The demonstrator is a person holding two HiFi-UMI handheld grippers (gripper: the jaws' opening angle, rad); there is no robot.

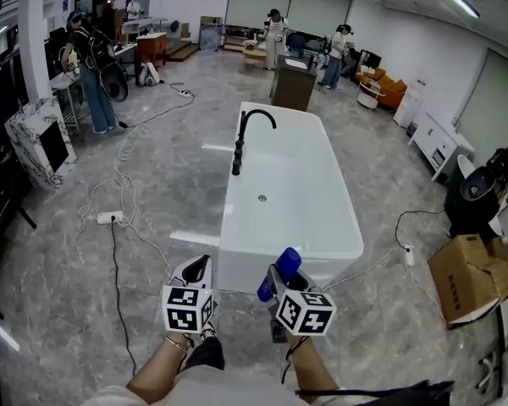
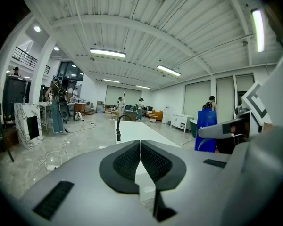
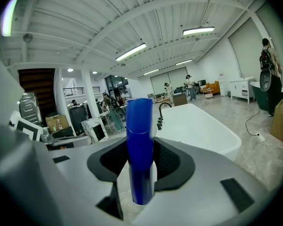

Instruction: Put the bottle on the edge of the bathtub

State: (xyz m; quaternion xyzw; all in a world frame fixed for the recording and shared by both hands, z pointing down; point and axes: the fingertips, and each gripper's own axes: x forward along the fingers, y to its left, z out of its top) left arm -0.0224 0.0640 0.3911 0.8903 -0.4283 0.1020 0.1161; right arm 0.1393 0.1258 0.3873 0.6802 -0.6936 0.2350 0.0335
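A white freestanding bathtub [image 1: 349, 245] with a black tap [image 1: 241, 142] stands on the grey floor ahead of me. My right gripper [image 1: 278, 284] is shut on a blue bottle [image 1: 279, 274], held just short of the tub's near end. In the right gripper view the blue bottle [image 3: 140, 149] stands upright between the black pads, with the bathtub [image 3: 212, 131] beyond it. My left gripper [image 1: 198, 271] hangs to the left of the tub's near corner, its jaws closed with nothing between them. In the left gripper view that left gripper [image 2: 140, 160] points at the bathtub [image 2: 146, 132].
Cables and a power strip [image 1: 107, 217] trail over the floor left of the tub. A cardboard box [image 1: 472, 276] sits at the right. A dark cabinet [image 1: 293, 83] stands beyond the tub. Several people [image 1: 91, 70] stand in the background among desks and sofas.
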